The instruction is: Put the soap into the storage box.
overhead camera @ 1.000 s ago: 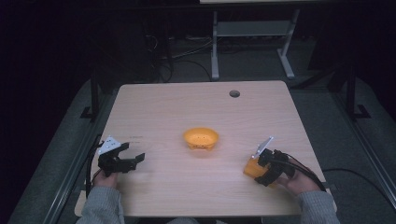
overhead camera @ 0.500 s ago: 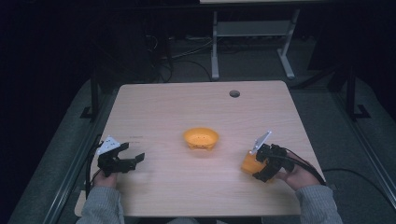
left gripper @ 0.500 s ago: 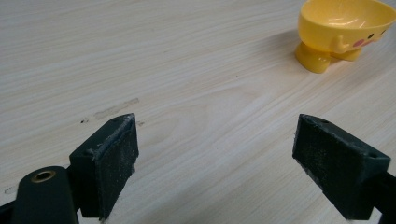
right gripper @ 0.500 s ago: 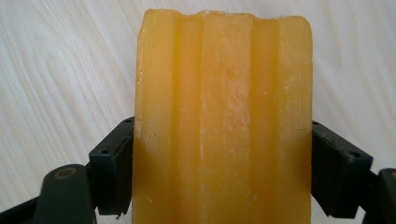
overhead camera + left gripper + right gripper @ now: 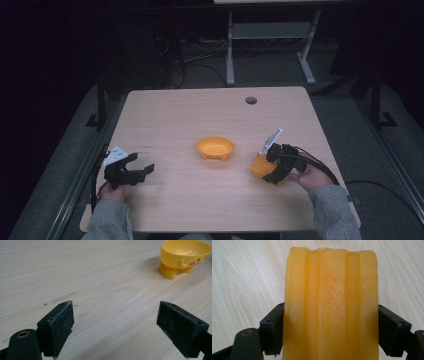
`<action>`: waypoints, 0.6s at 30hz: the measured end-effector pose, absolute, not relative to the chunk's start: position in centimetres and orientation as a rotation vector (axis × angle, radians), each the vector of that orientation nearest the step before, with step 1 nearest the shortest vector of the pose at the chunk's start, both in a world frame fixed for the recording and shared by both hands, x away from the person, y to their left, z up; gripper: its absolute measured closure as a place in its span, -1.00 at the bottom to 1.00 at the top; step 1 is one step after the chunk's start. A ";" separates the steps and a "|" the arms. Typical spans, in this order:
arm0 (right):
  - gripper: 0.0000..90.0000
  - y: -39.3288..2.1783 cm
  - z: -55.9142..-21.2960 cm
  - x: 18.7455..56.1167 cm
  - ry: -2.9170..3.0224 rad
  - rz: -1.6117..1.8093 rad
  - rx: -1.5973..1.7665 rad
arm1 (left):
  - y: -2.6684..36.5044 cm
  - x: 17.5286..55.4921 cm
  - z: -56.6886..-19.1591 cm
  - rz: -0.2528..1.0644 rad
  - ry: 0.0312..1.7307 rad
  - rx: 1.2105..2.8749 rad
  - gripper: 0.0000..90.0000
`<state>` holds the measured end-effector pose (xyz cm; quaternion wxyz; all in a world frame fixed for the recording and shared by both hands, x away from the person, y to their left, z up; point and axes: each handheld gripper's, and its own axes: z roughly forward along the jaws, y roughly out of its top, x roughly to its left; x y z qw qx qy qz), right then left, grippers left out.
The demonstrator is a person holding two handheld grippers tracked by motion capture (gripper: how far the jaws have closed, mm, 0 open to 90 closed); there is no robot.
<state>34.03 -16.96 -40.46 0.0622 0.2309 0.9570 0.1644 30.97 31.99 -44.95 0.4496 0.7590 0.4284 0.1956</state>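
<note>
A small yellow-orange footed bowl (image 5: 215, 148) with a cartoon face stands at the table's middle; it also appears at the upper right of the left gripper view as the bowl (image 5: 183, 257). My right gripper (image 5: 264, 168) is shut on a ridged orange block (image 5: 259, 165), held just right of the bowl, low over the table. In the right gripper view the block (image 5: 330, 305) sits squarely between both jaws. My left gripper (image 5: 141, 167) hovers at the table's left front, open, its jaws wide apart with bare wood between them (image 5: 115, 327).
The light wooden table (image 5: 190, 115) has a round cable hole (image 5: 251, 100) at the back right. A faint scuff mark (image 5: 62, 297) lies on the wood ahead of the left gripper. Dark floor, cables and a metal frame (image 5: 270, 35) lie beyond the far edge.
The right gripper has shifted slightly left toward the bowl with the orange block in it. The left gripper has stayed where it was.
</note>
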 end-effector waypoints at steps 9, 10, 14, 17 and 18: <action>-0.53 -17.0 -40.5 34.8 2.901 0.499 0.714 | 32.0 30.9 -44.9 0.483 1.057 1.884 -0.69; -0.53 -17.1 -40.5 34.9 2.898 0.496 0.712 | 32.0 30.9 -44.9 0.484 1.057 1.884 -0.69; -0.53 -17.2 -40.5 35.4 2.900 0.489 0.724 | 32.0 30.9 -44.9 0.482 1.062 1.887 -0.69; -0.53 -17.2 -40.4 35.7 2.892 0.487 0.727 | 32.0 31.0 -44.9 0.484 1.061 1.881 -0.69; -0.53 -17.2 -40.4 35.7 2.892 0.487 0.727 | 32.0 31.0 -44.9 0.484 1.061 1.881 -0.69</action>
